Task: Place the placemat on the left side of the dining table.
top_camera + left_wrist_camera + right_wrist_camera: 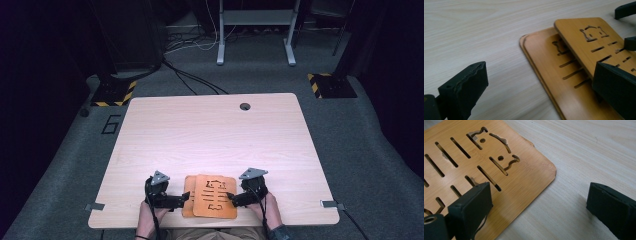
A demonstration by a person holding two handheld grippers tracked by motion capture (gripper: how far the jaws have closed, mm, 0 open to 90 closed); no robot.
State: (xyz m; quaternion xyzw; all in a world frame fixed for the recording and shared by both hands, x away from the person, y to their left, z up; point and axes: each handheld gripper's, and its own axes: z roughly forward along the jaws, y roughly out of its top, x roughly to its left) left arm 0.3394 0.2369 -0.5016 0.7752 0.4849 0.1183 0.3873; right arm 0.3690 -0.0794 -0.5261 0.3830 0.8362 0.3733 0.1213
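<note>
Two orange wooden boards with slots and a cut-out animal face lie stacked at the table's near edge. The top board (215, 196) (586, 42) (499, 170) sits shifted right on the lower board (187, 195) (544, 60). My left gripper (184, 200) (539, 75) is open at the stack's left side, its jaws straddling the lower board's edge. My right gripper (232, 199) (539, 195) is open at the right side, one jaw over the top board's corner and the other over bare table. Nothing is held.
The light wooden table (210, 135) has a cable hole (244, 106) near its far edge. Metal clips (94, 206) (330, 203) sit at both front corners. On the floor beyond are a desk frame (255, 30), cables and black-and-yellow striped bases (115, 92).
</note>
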